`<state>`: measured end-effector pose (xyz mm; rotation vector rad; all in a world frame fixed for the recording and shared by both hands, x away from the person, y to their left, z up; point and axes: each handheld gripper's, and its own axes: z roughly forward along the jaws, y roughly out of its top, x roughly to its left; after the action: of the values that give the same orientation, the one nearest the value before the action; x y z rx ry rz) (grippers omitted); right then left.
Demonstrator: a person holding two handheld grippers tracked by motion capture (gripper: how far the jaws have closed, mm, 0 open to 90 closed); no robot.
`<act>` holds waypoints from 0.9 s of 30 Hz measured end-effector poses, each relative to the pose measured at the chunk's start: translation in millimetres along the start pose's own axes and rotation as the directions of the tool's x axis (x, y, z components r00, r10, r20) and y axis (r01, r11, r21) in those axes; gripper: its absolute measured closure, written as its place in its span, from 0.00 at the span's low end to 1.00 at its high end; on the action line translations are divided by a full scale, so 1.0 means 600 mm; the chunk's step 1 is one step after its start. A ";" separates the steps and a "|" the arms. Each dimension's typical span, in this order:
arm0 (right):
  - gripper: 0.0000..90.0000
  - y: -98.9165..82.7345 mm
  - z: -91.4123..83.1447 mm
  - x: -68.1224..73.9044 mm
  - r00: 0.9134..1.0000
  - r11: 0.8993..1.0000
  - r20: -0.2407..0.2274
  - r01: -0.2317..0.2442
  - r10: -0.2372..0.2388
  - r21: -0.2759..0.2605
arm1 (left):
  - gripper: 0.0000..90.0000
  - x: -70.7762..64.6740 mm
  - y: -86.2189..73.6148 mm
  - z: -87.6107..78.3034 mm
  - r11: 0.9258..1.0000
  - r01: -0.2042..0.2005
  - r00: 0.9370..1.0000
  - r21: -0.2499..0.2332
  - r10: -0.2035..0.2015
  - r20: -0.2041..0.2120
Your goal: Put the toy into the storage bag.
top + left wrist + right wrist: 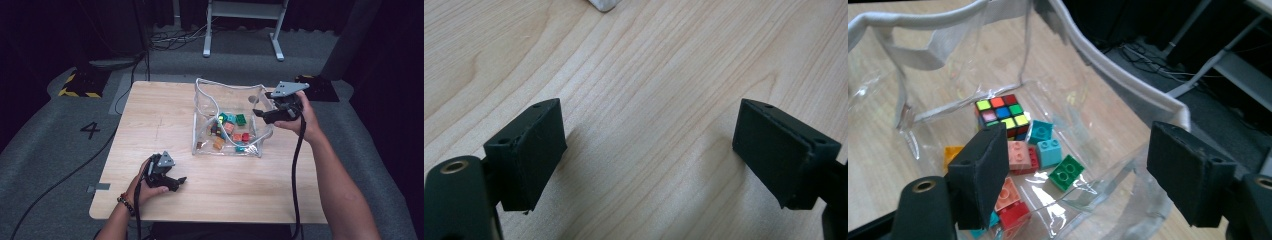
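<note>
One see-through bag [227,120] sits on the wood table [165,120], on the far right part. Its top is open, with a white edge all round. Inside: 1 color cube [1001,115] w/ mixed color squares, plus a pile of toy bricks. In the right gripper view I count 2 teal bricks [1045,142], 1 green brick [1066,172], 1 pink brick [1019,154], 1 red brick [1014,216], 1 yellow brick [952,152] by the bag wall, and 1 orange one partly hidden by a jaw. There may be more under the jaw; can't tell.

2 grippers, one in each hand. The right gripper [263,114] is up at the bag's right edge, over the rim. Its jaws stand wide apart, nothing between them, not pinching the bag.

The left gripper [179,182] is near the front left of the table, well apart from the bag. Its jaws are wide apart too, w/ just bare wood between them. It holds nothing.

1 black cable [295,170] hangs from the right gripper, down along the arm.
</note>
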<state>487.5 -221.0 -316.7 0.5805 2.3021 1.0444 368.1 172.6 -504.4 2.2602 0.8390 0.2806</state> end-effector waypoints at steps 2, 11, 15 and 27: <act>0.28 -0.002 -0.005 -0.002 1.000 1.000 0.011 -0.018 0.018 -0.014 | 0.15 0.000 0.000 0.000 1.000 0.000 1.000 -0.001 0.000 0.000; 0.28 -0.014 -0.027 -0.014 0.995 0.996 0.050 -0.079 0.081 -0.052 | 0.15 0.000 0.000 0.000 1.000 0.000 1.000 -0.001 0.000 0.000; 0.28 -0.020 -0.035 -0.021 0.992 0.992 0.070 -0.104 0.108 -0.068 | 0.15 0.000 0.000 0.000 1.000 0.000 1.000 -0.001 0.000 0.000; 0.29 -0.044 -0.073 -0.040 0.977 0.979 0.111 -0.172 0.184 -0.110 | 0.15 0.000 0.000 0.000 1.000 0.001 1.000 -0.001 -0.001 0.000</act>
<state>473.9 -274.7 -305.9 0.7988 2.1096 1.1670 368.0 172.5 -504.5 2.2589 0.8402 0.2804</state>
